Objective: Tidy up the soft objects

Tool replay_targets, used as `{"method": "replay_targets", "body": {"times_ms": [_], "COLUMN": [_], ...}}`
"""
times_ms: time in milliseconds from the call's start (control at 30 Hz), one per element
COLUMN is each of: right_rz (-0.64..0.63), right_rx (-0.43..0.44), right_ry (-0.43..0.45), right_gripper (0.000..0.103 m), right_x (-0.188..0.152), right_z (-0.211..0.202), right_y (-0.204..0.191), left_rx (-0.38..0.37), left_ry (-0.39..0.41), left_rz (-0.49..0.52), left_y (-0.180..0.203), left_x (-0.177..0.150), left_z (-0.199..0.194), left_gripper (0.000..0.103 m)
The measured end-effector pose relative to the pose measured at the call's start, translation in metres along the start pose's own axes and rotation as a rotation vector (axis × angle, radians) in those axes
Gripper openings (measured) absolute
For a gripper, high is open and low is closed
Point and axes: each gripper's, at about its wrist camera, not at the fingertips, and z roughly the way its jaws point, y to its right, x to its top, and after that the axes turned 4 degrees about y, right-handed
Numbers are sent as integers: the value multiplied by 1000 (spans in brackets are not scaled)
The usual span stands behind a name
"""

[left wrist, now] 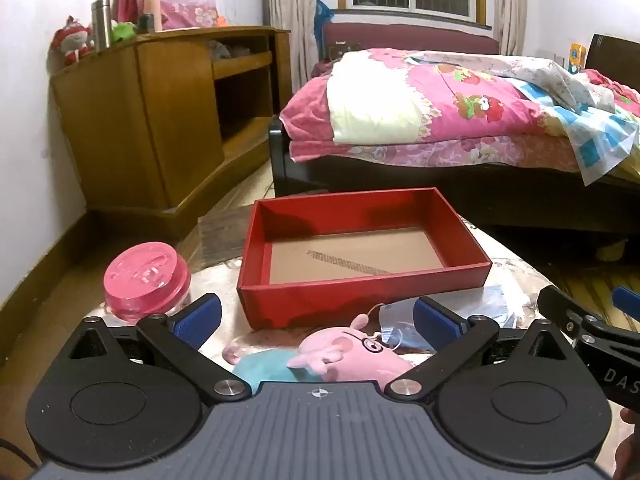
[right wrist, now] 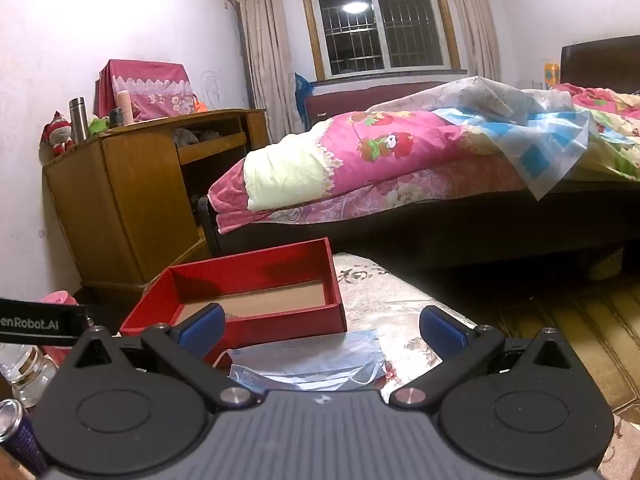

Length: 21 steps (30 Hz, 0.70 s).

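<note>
A pink pig plush [left wrist: 352,354] with a light blue body lies on the table, just below my left gripper [left wrist: 318,320], which stands wide open over it without touching. An empty red box [left wrist: 360,292] with a brown floor sits just beyond. Light blue face masks [right wrist: 308,364] lie stacked in front of the red box [right wrist: 248,322], under my open right gripper [right wrist: 320,328]. The masks [left wrist: 400,328] also show right of the plush in the left wrist view. The right gripper [left wrist: 588,316] shows there at the right edge.
A jar with a pink lid [left wrist: 146,280] stands left of the box. A clear bottle [right wrist: 24,372] and a purple can [right wrist: 16,432] sit at the left. The table's floral cloth [right wrist: 400,300] ends near a dark bed frame [right wrist: 440,236]. A wooden cabinet [left wrist: 140,120] stands at left.
</note>
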Motion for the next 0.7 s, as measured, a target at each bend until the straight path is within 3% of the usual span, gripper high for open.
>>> {"method": "replay_targets", "body": {"times_ms": [700], "right_rz": [7], "right_rx": [5], "right_ry": [25], "right_gripper": [79], "right_x": [1], "right_z": [-7], "right_y": [-4], "left_rx": [8], "left_ry": [-35], "left_rz": [-10], "left_y": [-1], "left_x": [-7], "left_z": [6], "left_gripper": [98]}}
